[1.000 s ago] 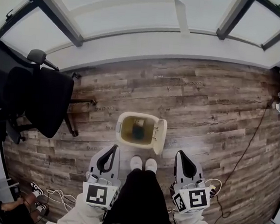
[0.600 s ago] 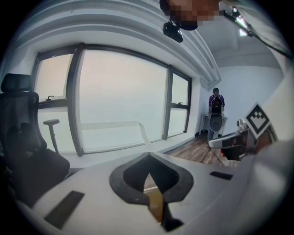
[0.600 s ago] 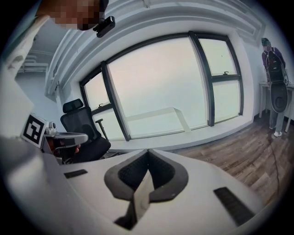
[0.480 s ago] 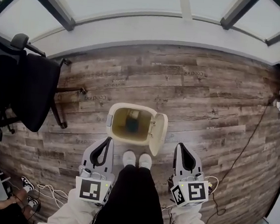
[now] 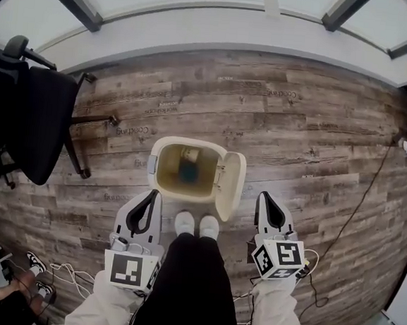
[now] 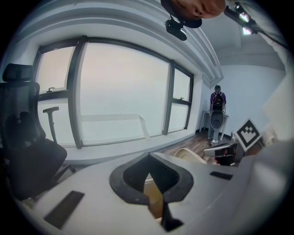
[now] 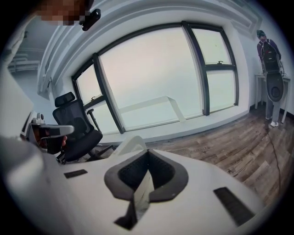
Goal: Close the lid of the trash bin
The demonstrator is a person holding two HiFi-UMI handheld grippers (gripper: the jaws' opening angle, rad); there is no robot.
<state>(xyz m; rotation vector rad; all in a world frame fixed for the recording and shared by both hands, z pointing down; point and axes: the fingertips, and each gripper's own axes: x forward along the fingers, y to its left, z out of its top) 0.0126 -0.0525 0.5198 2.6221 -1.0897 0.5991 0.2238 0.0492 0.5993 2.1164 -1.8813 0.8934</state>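
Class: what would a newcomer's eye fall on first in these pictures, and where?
The cream bin stands open on the wood floor before the person's shoes, its lid tipped open on the right. The left gripper and right gripper flank it, both shut and empty. A black chair stands far left.

Office room, wood-plank floor (image 5: 319,133), black mesh office chair (image 5: 23,118), wide curved window wall (image 6: 119,96), loose floor cables (image 5: 359,207)

Head cam looks steeply down, trash bin (image 5: 155,168) near at 12 o'clock; both gripper cams sit low, face fwd, sharing window (image 6: 119,92) & bin.
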